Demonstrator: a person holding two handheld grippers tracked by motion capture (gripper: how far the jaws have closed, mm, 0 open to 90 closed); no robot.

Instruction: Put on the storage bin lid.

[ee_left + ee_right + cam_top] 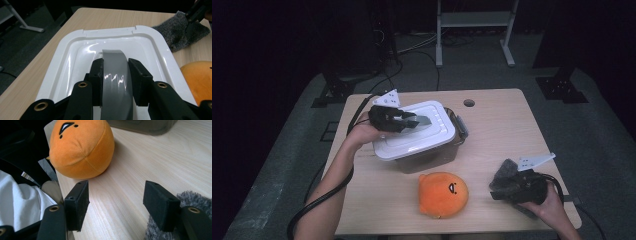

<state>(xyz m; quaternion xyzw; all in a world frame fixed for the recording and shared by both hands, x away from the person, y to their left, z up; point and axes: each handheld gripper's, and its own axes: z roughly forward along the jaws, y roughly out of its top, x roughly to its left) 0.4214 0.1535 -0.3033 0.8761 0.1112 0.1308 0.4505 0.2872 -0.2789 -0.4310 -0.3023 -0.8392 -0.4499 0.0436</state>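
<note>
my left gripper (404, 121) is closed on the grey handle (115, 82) atop the white lid (75, 51), on the box mid-table. it looks rigid, glossy and slippery, best gripped mid-handle. my right gripper (116, 203) is wide open, empty, near the orange plush (80, 147).

Grey handle (113, 82) runs off the bottom edge in the left gripper view, its near end hidden between the jaws. Container body (427, 159) is mostly covered by the white lid (432, 132); contents can't be told. Orange plush (198, 81) is cut by the right edge there. In the right gripper view the grey fuzzy cloth (195, 197) is cropped at the bottom right corner, partly behind a jaw.
</note>
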